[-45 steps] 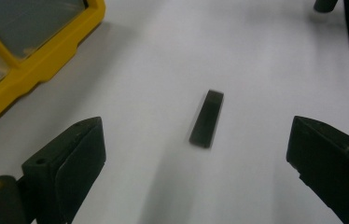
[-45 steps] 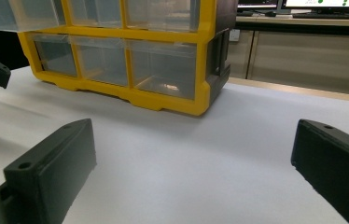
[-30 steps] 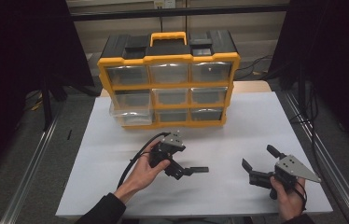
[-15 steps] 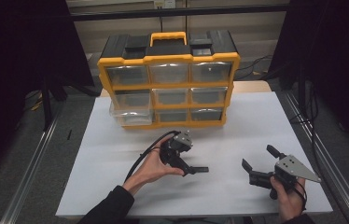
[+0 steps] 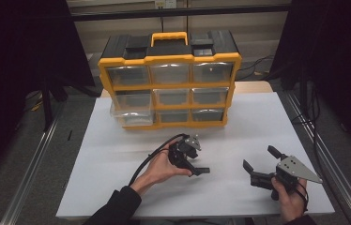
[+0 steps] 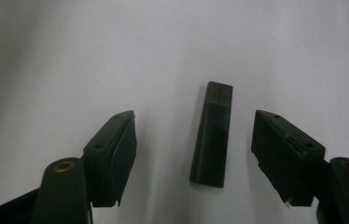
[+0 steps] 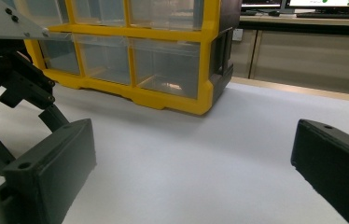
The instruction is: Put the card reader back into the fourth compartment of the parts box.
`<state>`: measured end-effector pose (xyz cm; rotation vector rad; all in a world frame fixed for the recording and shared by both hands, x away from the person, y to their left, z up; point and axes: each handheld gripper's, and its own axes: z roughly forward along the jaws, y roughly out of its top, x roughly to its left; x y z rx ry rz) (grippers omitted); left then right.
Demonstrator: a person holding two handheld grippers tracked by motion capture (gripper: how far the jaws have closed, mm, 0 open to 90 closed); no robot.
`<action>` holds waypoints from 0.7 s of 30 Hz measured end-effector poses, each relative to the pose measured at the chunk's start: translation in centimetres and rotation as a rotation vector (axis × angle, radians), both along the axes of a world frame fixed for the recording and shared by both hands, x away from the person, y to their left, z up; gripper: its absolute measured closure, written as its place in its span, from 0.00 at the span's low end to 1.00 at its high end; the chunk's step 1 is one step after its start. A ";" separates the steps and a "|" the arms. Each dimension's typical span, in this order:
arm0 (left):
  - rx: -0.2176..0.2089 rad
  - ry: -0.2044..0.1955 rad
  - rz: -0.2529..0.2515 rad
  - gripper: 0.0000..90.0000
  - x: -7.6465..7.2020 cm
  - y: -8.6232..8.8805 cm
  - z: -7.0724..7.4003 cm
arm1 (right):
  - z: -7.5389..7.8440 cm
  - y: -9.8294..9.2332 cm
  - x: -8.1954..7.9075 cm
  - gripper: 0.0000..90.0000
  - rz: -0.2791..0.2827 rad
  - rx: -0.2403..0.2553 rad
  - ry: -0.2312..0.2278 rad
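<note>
A small dark flat bar [image 6: 212,135] lies on the white table sheet [image 6: 70,56]. My left gripper [image 6: 194,122] points down over it, one jaw on each side of the bar and a gap on both sides. Its jaws have just been closing, with the bar between them untouched. From above, my left gripper [image 5: 193,164] sits at the table's middle front in a person's hand. My right gripper [image 5: 261,159] rests low at the front right, held in the other hand, and it [image 7: 193,128] stands wide open with nothing in it.
A yellow and black drawer organizer [image 5: 170,79] with clear drawers stands at the back of the table; its lower left drawer [image 5: 131,115] is pulled out a little. The right gripper view has its corner [image 7: 205,88] close ahead. The left gripper's cable [image 5: 152,154] loops leftward.
The left hand has carried its gripper a little to the right and lower toward the sheet. The right gripper has stayed in place.
</note>
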<state>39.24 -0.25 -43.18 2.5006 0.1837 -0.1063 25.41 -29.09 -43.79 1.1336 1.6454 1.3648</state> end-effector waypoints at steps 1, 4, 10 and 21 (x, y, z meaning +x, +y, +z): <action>0.000 -0.002 0.001 0.38 0.0 -0.1 -0.1 | 0.0 0.0 0.0 0.00 0.000 0.000 0.001; 0.017 -0.007 -0.012 0.42 -0.2 -0.6 -0.1 | 0.0 0.0 0.0 0.00 0.001 -0.001 0.001; 0.044 -0.018 -0.021 0.50 -0.5 -1.1 -0.4 | 0.0 0.0 0.0 0.00 0.005 -0.003 0.000; 0.062 -0.059 -0.025 0.57 -0.7 -1.2 -0.4 | 0.0 0.0 0.0 0.00 0.006 -0.003 -0.001</action>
